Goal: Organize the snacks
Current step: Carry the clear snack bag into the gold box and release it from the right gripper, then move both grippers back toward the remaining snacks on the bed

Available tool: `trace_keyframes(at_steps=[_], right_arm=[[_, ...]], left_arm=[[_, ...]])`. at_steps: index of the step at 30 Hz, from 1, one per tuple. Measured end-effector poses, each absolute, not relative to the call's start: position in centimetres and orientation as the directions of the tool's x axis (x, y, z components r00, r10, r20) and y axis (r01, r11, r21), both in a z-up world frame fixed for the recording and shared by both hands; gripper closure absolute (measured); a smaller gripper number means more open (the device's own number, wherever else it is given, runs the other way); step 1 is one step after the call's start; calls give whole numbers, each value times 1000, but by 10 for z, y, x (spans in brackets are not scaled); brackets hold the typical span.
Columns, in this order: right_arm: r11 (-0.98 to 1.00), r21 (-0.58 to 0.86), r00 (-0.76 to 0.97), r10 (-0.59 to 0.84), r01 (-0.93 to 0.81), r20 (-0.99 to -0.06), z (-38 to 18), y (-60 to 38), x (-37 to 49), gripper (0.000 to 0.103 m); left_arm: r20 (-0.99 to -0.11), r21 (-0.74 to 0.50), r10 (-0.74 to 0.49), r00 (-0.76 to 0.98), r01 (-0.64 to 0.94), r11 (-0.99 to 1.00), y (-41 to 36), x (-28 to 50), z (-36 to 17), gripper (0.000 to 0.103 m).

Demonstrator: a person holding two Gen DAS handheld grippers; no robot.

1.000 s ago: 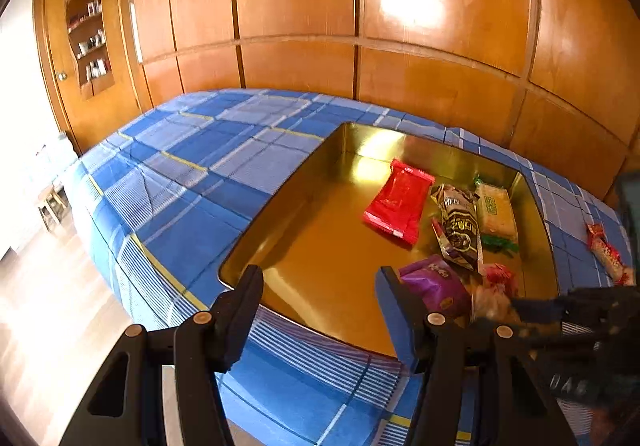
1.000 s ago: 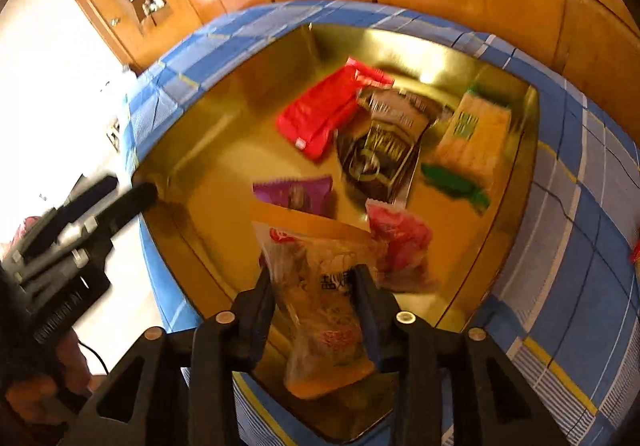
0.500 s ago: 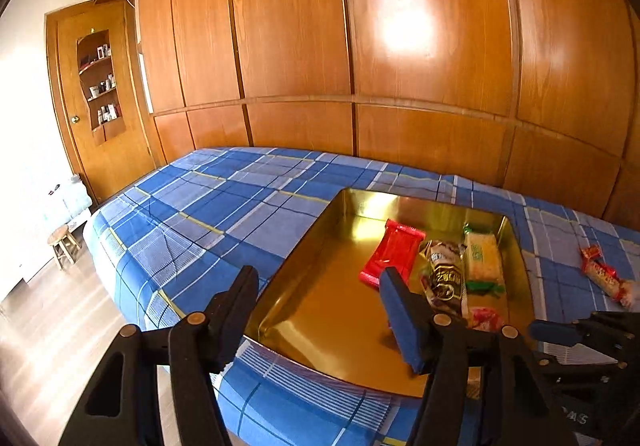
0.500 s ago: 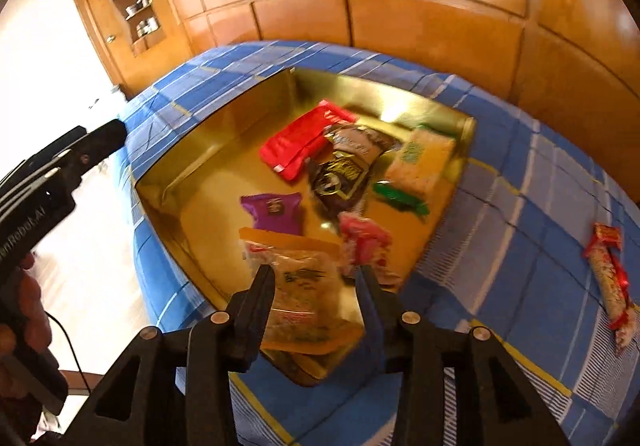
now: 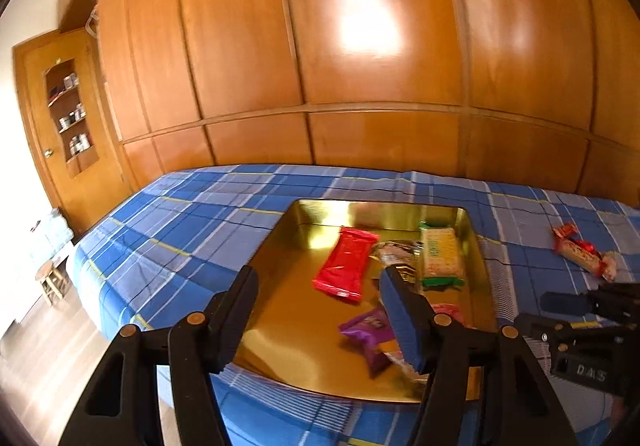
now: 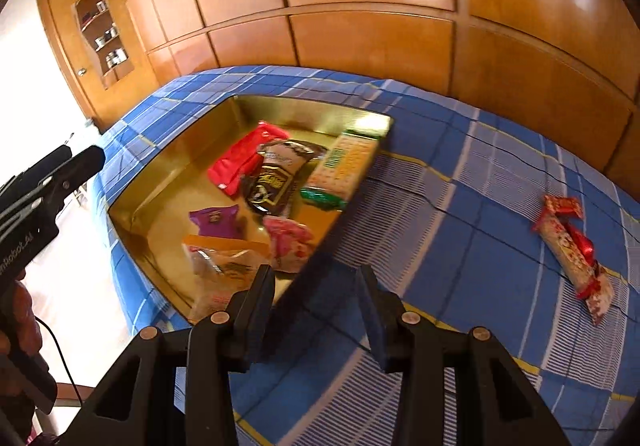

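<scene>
Gold metal tray, shallow and glossy, sits on a blue checked cloth before polished wood panels. Inside it, from left to right, lie a crinkly purple packet, a flat red packet, a dark foil bag, a pink packet and a cracker pack; a clear orange-topped bag lies at the near rim. Left gripper hangs over the tray, jaws spread with nothing between them. Right gripper is spread over bare cloth beside the tray. Well right lies a long red-and-white wrapped bar.
</scene>
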State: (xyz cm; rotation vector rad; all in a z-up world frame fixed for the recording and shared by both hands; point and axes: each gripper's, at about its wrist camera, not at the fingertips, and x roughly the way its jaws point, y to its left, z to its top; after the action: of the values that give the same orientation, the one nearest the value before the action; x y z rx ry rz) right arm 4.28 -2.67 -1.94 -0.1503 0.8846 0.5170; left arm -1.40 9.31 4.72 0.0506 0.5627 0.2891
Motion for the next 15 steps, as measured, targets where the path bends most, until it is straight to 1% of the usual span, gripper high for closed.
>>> trace_keyframes(at_steps=[6, 15], right_arm=[[891, 73, 548, 338, -447, -766, -15, -50, 45, 60], [917, 49, 584, 292, -395, -757, -6, -84, 51, 60]], left_arm=[[-523, 155, 235, 819, -181, 971, 66, -7, 44, 39], [-530, 180, 192, 826, -111, 977, 40, 1, 41, 39]])
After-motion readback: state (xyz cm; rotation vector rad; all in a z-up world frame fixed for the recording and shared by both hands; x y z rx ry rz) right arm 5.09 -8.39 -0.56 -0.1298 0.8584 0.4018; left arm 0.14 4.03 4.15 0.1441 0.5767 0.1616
